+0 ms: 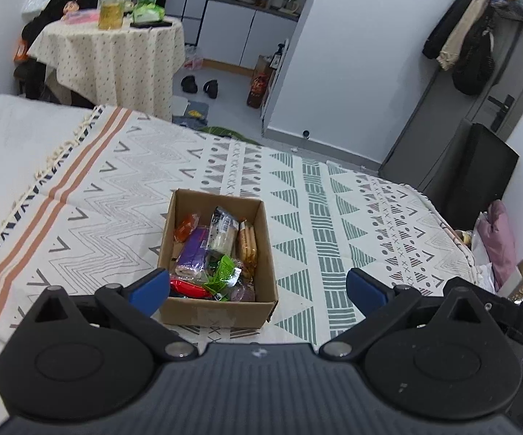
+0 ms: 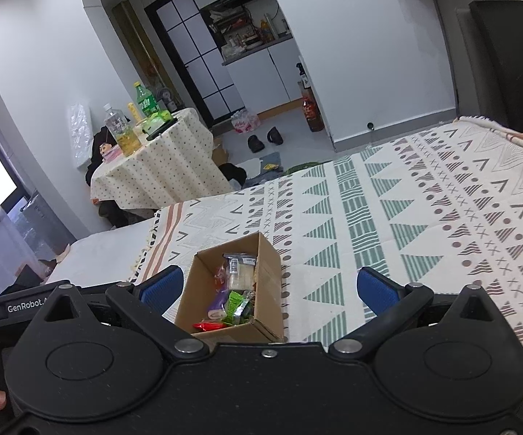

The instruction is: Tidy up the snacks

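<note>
On the patterned cream bedspread with green triangle bands and orange stripes point(image 1: 334, 195) stands an open brown cardboard box point(image 1: 221, 311), and every snack that shows in either view already lies inside it; no loose packet shows on the cloth around it. Going from left to right inside the box in the left wrist view: a small orange-wrapped sweet point(image 1: 186, 227) near the far left corner, a purple wrapped bar point(image 1: 193, 250) below it, a long red packet point(image 1: 188, 287) along the near wall, a clear packet with a pale block and a black-and-white label point(image 1: 221, 232) in the middle, a crinkled bright green wrapper point(image 1: 223, 272) in front of that, and a clear sleeve of round golden biscuits point(image 1: 247, 244) against the right wall. The left claw point(image 1: 258, 288) is spread wide and carries nothing, its blue pads either side of the box's near end, apparently raised above it. The right claw point(image 2: 270, 286) is likewise spread and carries nothing, hanging over the same box from the other side. By my reading the gathering is done or nearly so: the snacks lie heaped rather than in neat rows, so at most some tidying within the box is left, or snacks lying outside both views.
</note>
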A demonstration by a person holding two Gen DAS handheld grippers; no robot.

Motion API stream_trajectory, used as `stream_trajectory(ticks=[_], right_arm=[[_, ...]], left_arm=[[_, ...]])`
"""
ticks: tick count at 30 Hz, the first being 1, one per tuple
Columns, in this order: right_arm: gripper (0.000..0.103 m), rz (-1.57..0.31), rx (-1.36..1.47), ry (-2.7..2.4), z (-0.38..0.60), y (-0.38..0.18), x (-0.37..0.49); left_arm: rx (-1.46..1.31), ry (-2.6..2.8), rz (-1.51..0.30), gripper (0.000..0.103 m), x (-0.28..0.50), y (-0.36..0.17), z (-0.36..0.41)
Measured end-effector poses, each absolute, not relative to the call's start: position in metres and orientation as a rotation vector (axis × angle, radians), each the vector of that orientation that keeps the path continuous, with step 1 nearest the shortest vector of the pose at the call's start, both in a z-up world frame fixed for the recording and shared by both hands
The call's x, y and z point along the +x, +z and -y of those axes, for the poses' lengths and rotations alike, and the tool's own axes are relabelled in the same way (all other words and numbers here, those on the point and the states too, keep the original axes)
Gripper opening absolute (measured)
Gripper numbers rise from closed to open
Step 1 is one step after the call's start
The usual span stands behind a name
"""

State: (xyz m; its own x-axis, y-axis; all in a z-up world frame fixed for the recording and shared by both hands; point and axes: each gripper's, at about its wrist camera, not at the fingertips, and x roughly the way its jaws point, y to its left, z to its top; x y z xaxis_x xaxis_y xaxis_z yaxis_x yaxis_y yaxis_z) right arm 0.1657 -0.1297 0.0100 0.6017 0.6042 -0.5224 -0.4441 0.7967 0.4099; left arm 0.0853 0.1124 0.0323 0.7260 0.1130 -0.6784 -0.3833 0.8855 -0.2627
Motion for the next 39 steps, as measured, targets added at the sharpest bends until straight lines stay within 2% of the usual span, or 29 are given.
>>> stream_trajectory(ticks=[20, 39], right_arm=[[0.103, -0.595, 0.193, 0.580, 0.176, 0.041, 0.110], [0.103, -0.524, 0.094, 0.633, 0.177, 0.063, 0.053]], left_arm=[[-0.282, 0.257, -0.655, 0.103, 0.026, 0.057, -0.076], [-0.209, 0.250, -0.575, 0.103, -0.032, 0.088, -0.067]])
